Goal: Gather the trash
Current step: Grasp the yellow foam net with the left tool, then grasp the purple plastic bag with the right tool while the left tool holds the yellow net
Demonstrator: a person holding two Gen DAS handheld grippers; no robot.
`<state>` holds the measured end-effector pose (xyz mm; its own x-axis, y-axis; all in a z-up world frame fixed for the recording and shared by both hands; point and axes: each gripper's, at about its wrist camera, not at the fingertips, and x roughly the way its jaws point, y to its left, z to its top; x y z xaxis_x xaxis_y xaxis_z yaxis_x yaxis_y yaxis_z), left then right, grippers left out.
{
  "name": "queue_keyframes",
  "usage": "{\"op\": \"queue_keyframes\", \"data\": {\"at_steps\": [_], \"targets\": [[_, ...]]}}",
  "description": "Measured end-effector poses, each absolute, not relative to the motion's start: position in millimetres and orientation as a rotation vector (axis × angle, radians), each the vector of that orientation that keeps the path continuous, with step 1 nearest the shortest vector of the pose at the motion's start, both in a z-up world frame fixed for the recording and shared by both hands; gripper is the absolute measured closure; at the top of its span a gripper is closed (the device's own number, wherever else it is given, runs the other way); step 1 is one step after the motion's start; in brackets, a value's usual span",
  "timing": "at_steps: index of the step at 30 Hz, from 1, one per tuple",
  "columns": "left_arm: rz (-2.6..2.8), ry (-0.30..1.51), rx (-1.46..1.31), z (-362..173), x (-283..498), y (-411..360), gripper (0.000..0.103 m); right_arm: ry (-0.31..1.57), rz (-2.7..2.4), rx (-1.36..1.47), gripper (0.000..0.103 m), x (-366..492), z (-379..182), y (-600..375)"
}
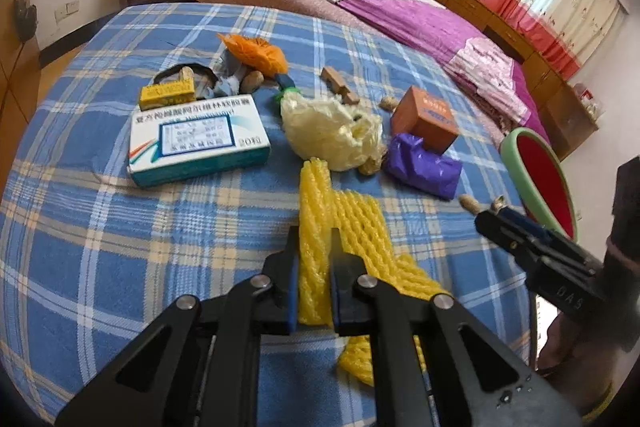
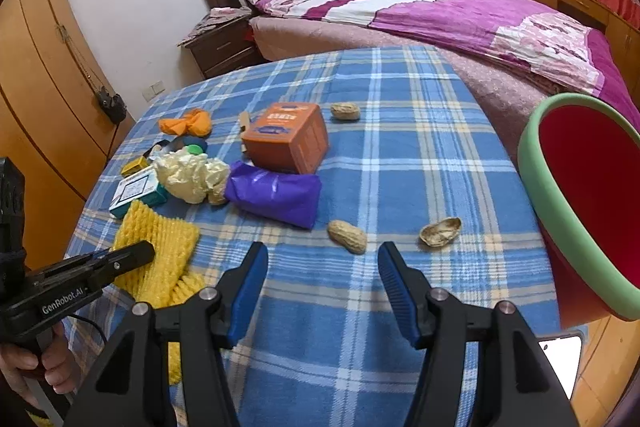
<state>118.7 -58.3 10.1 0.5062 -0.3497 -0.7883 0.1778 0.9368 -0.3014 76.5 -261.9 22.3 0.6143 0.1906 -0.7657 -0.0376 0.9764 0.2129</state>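
A yellow foam fruit net point(image 1: 360, 223) lies on the blue plaid tablecloth point(image 1: 120, 247), and my left gripper point(image 1: 315, 239) is shut on one ridge of it. The right wrist view shows the same net point(image 2: 160, 247) under the left gripper point(image 2: 138, 254). My right gripper point(image 2: 322, 251) stands open, low over the cloth. A whole peanut point(image 2: 347, 236) lies just beyond its tips, and an empty half shell point(image 2: 440, 231) rests to the right. At the table's right edge a red bin with a green rim point(image 2: 532, 163) tilts toward the table.
More litter sits further back: a purple wrapper point(image 2: 276, 193), an orange carton point(image 2: 288, 137), a cream plastic bag point(image 1: 332, 131), a white and teal medicine box point(image 1: 196, 143), a small yellow box point(image 1: 166, 93), orange netting point(image 1: 256, 53) and another peanut point(image 2: 345, 111). A bed point(image 2: 460, 11) stands behind.
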Motion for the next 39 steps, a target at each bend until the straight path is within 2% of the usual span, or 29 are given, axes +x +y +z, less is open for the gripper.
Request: {"op": "queue_keyframes", "data": {"at_steps": [11, 16, 32, 39], "targets": [[-0.235, 0.87, -0.207, 38.9, 122.2, -25.9, 0.093, 0.904, 0.167, 0.166, 0.041, 90.6, 24.3, -243.8], [-0.228, 0.856, -0.222, 43.0, 128.4, -19.6, 0.093, 0.911, 0.15, 0.167, 0.024, 110.9, 22.3, -237.8], [-0.244, 0.844, -0.233, 40.5, 134.8, -16.4, 0.093, 0.925, 0.088, 0.152, 0.022, 143.9, 3.8, -204.5], [-0.244, 0.833, -0.229, 42.3, 129.5, -16.9, 0.093, 0.903, 0.087, 0.188, 0.038, 134.6, 7.3, -212.5]]}}
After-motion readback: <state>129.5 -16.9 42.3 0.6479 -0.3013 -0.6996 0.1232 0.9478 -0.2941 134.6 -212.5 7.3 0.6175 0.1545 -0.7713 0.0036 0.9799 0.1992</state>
